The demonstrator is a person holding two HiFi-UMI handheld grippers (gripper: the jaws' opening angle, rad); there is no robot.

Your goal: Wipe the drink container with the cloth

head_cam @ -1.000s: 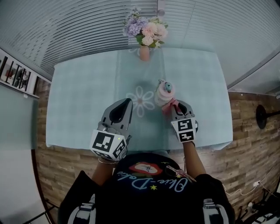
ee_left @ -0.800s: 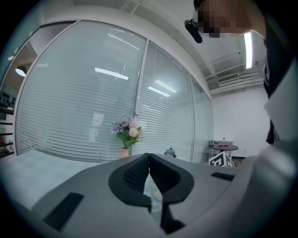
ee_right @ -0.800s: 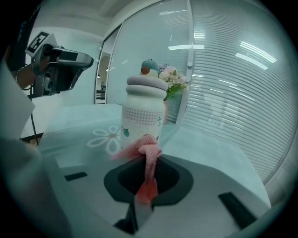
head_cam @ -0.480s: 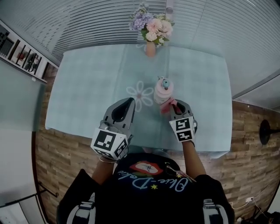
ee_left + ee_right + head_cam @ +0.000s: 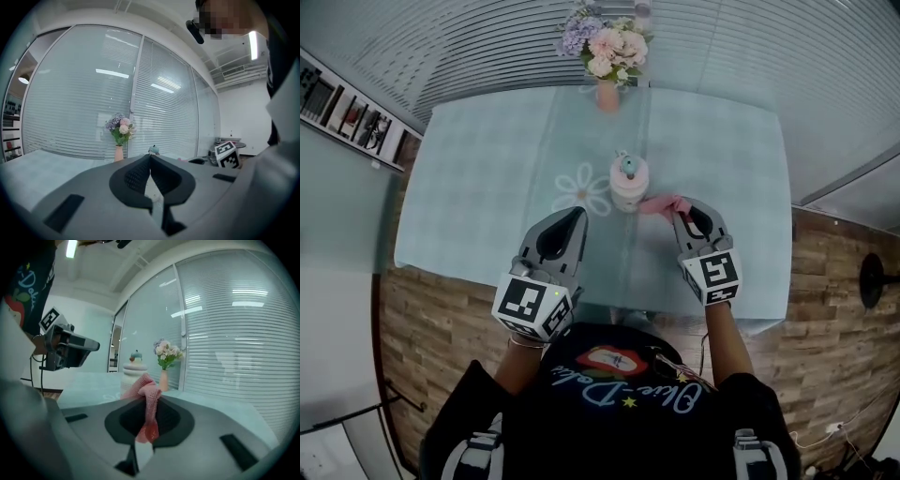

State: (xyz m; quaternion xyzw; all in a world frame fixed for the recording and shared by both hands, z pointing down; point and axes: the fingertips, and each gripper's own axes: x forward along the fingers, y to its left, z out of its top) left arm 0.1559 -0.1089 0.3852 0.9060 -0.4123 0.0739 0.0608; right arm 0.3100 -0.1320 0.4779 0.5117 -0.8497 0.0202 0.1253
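A pale pink drink container [image 5: 628,183] with a small teal figure on its lid stands upright near the middle of the light blue table [image 5: 487,187]. My right gripper [image 5: 682,214] is shut on a pink mesh cloth [image 5: 664,204], which hangs just to the right of the container. In the right gripper view the cloth [image 5: 147,401] bunches between the jaws, with the container [image 5: 132,373] just behind it to the left. My left gripper [image 5: 577,215] is shut and holds nothing, left of the container and nearer me. The container's lid [image 5: 153,150] peeks over the left jaws.
A pink vase of flowers [image 5: 606,56] stands at the table's far edge, behind the container. A white flower pattern [image 5: 581,190] is printed on the tablecloth left of the container. Glass walls with blinds surround the table; wooden floor lies on both sides.
My right gripper and the cloth have shifted to the right side of the container. The head view has swung, so the table sits differently in frame. The left gripper has kept its place.
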